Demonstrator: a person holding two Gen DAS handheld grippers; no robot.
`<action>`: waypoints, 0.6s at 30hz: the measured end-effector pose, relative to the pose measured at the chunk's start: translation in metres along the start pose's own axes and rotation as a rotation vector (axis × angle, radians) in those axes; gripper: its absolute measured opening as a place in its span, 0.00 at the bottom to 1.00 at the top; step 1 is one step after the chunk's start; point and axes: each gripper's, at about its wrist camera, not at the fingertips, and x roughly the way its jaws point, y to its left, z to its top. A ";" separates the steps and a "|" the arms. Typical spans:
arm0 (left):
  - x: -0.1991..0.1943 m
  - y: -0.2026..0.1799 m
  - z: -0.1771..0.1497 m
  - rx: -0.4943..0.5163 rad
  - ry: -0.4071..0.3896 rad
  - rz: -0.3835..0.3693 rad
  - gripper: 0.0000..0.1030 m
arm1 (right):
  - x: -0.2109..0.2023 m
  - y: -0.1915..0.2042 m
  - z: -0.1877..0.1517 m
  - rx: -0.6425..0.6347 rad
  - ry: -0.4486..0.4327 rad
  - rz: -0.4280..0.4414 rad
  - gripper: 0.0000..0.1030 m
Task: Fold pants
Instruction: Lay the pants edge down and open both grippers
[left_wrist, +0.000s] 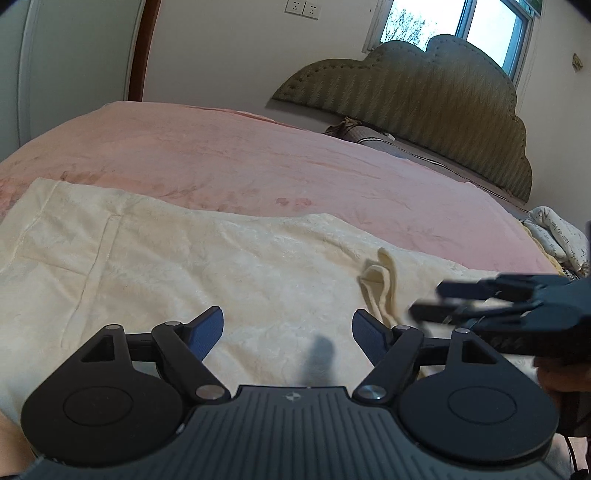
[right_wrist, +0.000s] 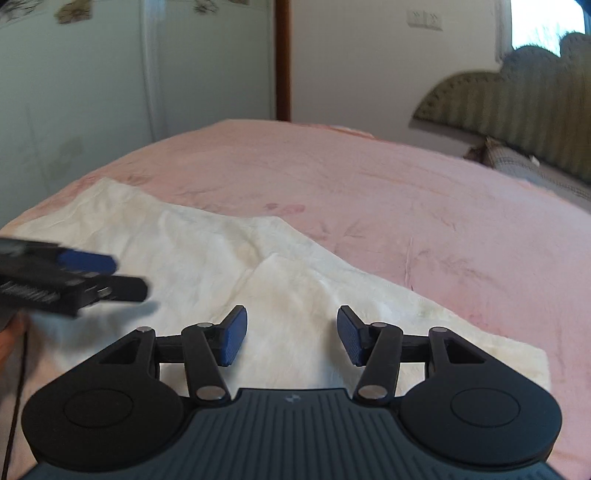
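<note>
Cream pants lie spread flat on the pink bed; they also show in the right wrist view. A small raised fold of cream cloth stands up near their right side. My left gripper is open and empty, hovering just over the pants. My right gripper is open and empty over the pants' near edge. Each gripper shows in the other's view: the right one at the right, the left one at the left, both blurred.
The pink blanket covers the bed. A padded green headboard stands at the far right under a window. A patterned pillow lies at the right edge. A wardrobe stands beyond the bed.
</note>
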 end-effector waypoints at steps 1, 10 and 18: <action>-0.002 0.003 0.000 0.001 -0.002 -0.001 0.77 | 0.010 0.002 -0.001 -0.007 0.044 0.000 0.52; -0.004 0.033 0.008 -0.269 0.091 -0.250 0.78 | -0.061 0.086 -0.064 -0.456 -0.201 -0.210 0.51; 0.004 0.015 0.006 -0.310 0.139 -0.349 0.78 | -0.051 0.118 -0.089 -0.631 -0.119 -0.224 0.50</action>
